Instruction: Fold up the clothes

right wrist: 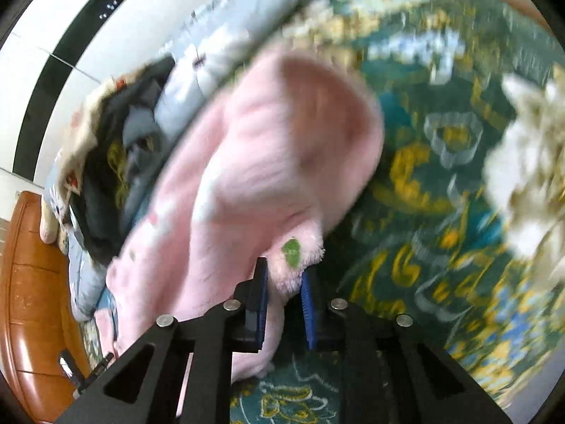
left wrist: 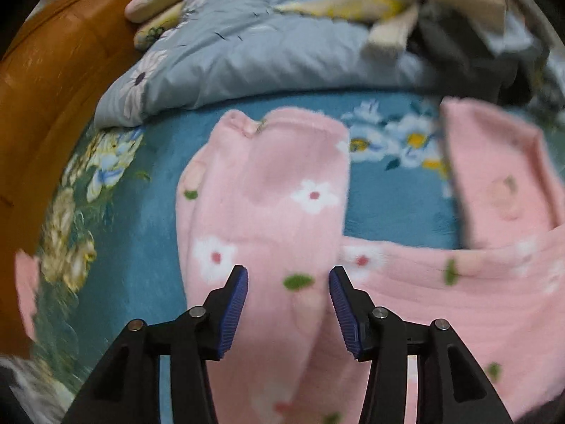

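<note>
A pink fleece garment (left wrist: 268, 205) with white flowers and green leaves lies on a blue floral bedspread (left wrist: 388, 205). One part stretches up the middle of the left wrist view and another part (left wrist: 494, 183) stands at the right. My left gripper (left wrist: 288, 275) is open and empty, its fingers astride the middle part just above it. In the right wrist view my right gripper (right wrist: 284, 275) is shut on an edge of the pink garment (right wrist: 268, 148) and holds it lifted off the bedspread (right wrist: 441, 176). That view is blurred.
A grey-blue floral quilt (left wrist: 247, 42) is bunched along the far side of the bed, with pale and dark clothes (left wrist: 388, 3) piled on it. An orange wooden bed frame (left wrist: 53, 81) runs along the left, also in the right wrist view (right wrist: 31, 282). A white wall (right wrist: 88, 35) stands behind.
</note>
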`<move>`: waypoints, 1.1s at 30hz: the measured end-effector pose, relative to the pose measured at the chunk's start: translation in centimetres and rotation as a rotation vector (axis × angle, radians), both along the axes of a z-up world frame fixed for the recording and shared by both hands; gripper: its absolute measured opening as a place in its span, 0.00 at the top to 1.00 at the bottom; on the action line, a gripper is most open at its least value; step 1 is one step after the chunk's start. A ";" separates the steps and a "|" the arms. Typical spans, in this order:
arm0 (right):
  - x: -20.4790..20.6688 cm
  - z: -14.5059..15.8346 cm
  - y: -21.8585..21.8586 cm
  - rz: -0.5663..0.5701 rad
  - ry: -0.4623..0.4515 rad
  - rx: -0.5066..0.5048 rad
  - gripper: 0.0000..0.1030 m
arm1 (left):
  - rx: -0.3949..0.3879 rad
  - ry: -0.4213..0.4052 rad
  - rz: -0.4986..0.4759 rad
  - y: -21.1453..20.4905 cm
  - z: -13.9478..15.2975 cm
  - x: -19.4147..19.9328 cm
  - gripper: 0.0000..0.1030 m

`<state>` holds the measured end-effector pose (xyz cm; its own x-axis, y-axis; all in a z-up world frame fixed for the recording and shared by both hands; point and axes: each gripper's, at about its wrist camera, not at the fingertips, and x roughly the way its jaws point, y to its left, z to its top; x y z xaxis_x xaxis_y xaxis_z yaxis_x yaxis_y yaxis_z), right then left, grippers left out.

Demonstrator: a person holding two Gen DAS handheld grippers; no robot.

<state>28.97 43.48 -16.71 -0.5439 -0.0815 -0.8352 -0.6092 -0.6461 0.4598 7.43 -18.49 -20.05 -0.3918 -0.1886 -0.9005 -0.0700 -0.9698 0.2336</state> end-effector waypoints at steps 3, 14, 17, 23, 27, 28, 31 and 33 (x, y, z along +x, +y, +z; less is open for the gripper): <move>-0.1 2.2 1.2 -0.011 0.018 0.046 0.84 | 0.039 0.006 0.057 -1.0 0.1 0.1 0.93; 3.8 6.4 3.3 -0.043 0.107 0.112 0.86 | 0.456 0.317 0.575 -16.2 7.3 13.0 0.94; 6.1 5.5 5.3 -0.094 0.082 0.113 0.86 | 0.574 0.238 0.737 -19.2 2.9 18.3 0.95; 8.6 -0.1 6.1 -0.141 -0.008 0.016 0.86 | 0.672 0.167 0.819 -20.0 -1.3 23.5 0.95; 8.5 -0.4 5.8 -0.130 -0.023 0.024 0.86 | 0.585 0.199 0.693 -19.4 1.2 23.5 0.94; 8.4 -0.2 5.8 -0.126 -0.027 0.030 0.86 | 0.548 0.210 0.648 -18.8 2.1 23.2 0.90; 8.1 0.2 5.6 -0.112 -0.039 0.049 0.86 | 0.415 0.217 0.468 -15.2 3.8 21.5 0.49; 7.9 0.3 5.4 -0.112 -0.050 0.052 0.86 | 0.354 0.208 0.362 -12.9 3.8 20.2 0.39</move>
